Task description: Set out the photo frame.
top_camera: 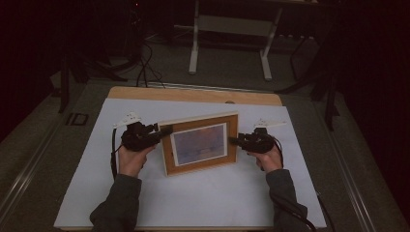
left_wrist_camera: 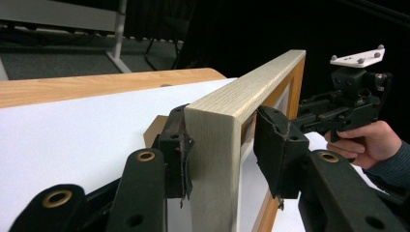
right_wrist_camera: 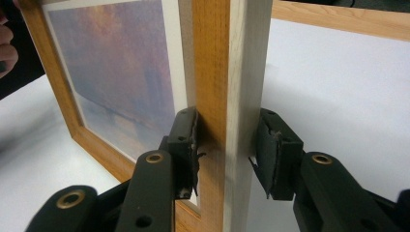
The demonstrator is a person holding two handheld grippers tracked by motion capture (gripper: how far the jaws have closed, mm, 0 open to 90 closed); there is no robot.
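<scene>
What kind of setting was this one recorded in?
Likely a dim lab or workshop: a white-covered table on a wooden top, metal stand legs on grey carpet behind, and cables trailing across the floor.

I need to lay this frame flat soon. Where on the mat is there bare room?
The white mat is bare between the picture frame and its near edge, and along the far strip. Crowded: both frame sides, at the left gripper and right gripper.

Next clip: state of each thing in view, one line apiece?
Wooden picture frame with pastel print: upright on the white mat, held at both side edges.
Left gripper: jaws around the frame's edge.
Right gripper: jaws around the opposite edge.
White mat: flat on the table.
</scene>
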